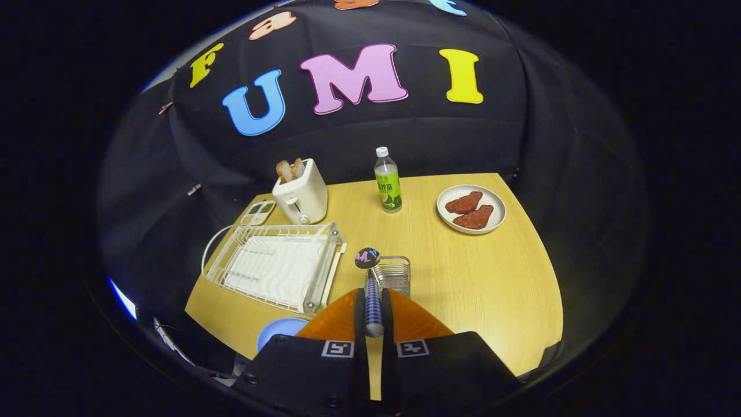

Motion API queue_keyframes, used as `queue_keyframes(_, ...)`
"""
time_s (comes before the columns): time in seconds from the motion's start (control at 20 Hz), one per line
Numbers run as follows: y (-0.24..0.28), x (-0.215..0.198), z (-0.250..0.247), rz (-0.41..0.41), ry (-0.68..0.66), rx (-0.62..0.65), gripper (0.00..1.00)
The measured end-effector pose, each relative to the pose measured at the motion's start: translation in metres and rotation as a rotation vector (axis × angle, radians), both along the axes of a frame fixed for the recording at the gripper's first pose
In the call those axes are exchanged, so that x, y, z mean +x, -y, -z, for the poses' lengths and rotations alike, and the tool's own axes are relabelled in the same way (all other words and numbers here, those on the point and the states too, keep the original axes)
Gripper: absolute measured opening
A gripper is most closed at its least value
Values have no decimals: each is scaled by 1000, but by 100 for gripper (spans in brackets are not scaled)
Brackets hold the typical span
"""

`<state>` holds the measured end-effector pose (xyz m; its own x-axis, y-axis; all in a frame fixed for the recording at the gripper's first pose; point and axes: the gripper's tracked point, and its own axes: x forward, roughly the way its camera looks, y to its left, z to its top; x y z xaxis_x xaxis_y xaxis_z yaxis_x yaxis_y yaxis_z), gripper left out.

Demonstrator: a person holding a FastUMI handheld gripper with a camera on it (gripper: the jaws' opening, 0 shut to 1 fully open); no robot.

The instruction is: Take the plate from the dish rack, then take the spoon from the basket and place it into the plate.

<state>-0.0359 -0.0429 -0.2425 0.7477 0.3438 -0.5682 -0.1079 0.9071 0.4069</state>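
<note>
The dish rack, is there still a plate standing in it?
No: the dish rack holds nothing, and a blue plate lies on the table beside it.

A staged kitchen corner inside a cloth-walled booth: a wooden bench (463, 278) carries a toaster (301, 194) with bread at 11 o'clock, a wire dish rack (275, 263), and a drink bottle (388, 180) at 12 o'clock.

A light wooden table (480, 272) with a pale grain stands in a booth walled by black cloth (451, 136), which hangs in soft folds behind and to both sides. The tabletop is evenly lit and shows no hard shadows. Beyond the table's near left corner, a narrow bright strip (121, 298) breaks the dark.
</note>
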Motion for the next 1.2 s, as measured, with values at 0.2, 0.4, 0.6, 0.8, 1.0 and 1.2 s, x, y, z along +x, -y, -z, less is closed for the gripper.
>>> queue_keyframes(0.2,-37,-26,-33,-70,44,95,12)
queue_keyframes(0.4,-88,-63,-41,-245,93,124,12)
queue_keyframes(0.6,-135,-102,-13,-408,66,106,12)
queue_keyframes(0.8,-161,-123,42,-490,-15,-13,12)
queue_keyframes(1.0,-181,-124,81,-487,-76,-54,12)
queue_keyframes(1.2,-190,-121,104,-467,-97,-72,12)
